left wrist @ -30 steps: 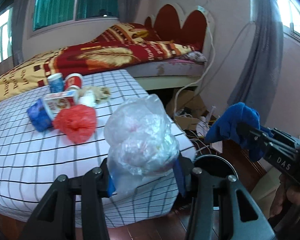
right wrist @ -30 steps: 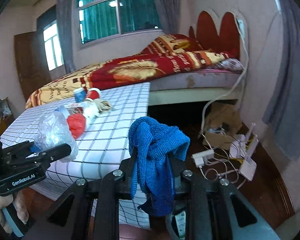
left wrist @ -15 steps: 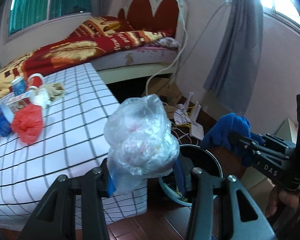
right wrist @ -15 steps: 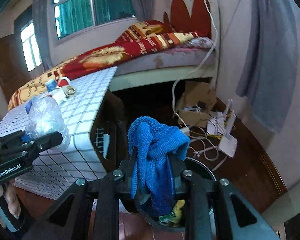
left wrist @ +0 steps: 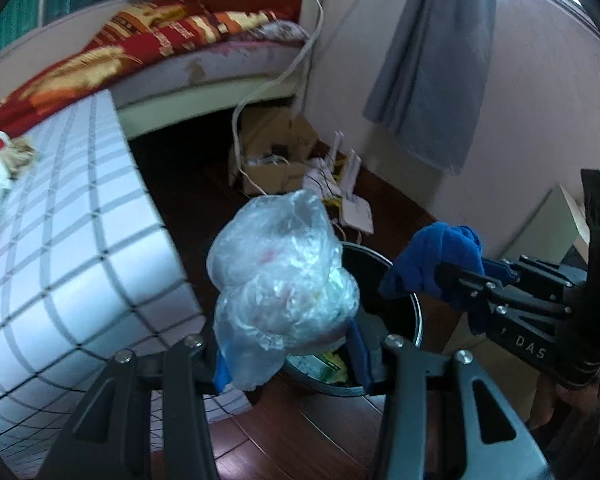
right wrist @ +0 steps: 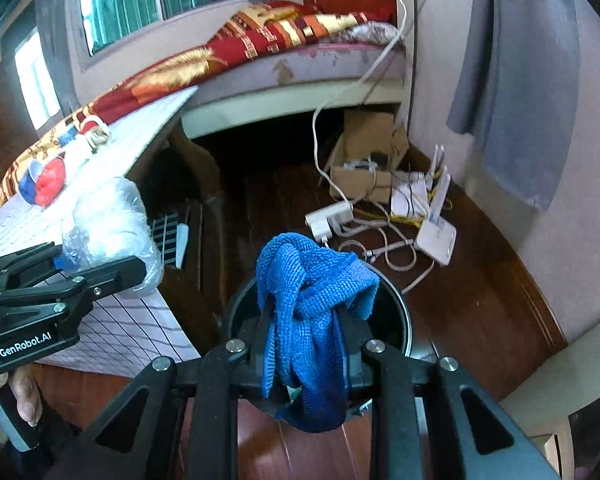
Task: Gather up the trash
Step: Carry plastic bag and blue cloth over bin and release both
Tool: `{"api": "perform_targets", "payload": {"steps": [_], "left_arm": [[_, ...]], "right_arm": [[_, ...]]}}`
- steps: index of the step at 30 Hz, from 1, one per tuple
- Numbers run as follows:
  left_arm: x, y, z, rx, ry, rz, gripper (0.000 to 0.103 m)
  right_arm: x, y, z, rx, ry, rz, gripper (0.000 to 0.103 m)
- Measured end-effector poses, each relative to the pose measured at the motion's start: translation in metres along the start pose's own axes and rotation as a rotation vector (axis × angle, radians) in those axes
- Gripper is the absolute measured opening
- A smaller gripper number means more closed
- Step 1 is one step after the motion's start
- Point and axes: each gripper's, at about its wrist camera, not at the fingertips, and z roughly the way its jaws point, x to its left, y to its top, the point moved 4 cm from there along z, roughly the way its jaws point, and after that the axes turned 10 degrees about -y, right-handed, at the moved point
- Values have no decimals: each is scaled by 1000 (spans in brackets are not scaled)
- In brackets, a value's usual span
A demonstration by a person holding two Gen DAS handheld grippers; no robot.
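Left gripper [left wrist: 286,354] fingers clamp a crumpled clear plastic bag [left wrist: 282,284], bulging upward, contents indistinct. Right gripper [right wrist: 304,356] fingers pinch a hanging blue cloth [right wrist: 312,312]. Both hide much of the black trash bin [right wrist: 400,320] below.

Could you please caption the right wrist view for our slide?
Right tongs carry a blue cloth above the black bin.
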Motion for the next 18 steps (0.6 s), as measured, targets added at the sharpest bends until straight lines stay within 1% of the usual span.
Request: {"api": "perform_targets", "payload": {"steps": [5,9,15,16,17,18], "left_arm": [[-5,-9,30,68,-29,8,48],[-1,-16,54,119,-45,-10,48],[0,-24,95,216,-95,-26,50],[0,-25,101,228,-99,-26,53],[0,-27,108,244,-110,-36,63],[2,-30,116,268,-107,-54,71]], "right_arm": [[-14,-15,24,63,-6,8,26],[-16,-28,40,102,5,-8,26],[-13,-50,80,176,52,-55,26],[-12,-52,85,182,58,-62,29],[-10,-54,91,188,54,-86,33],[-9,-57,99,194,17,-116,64]]}}
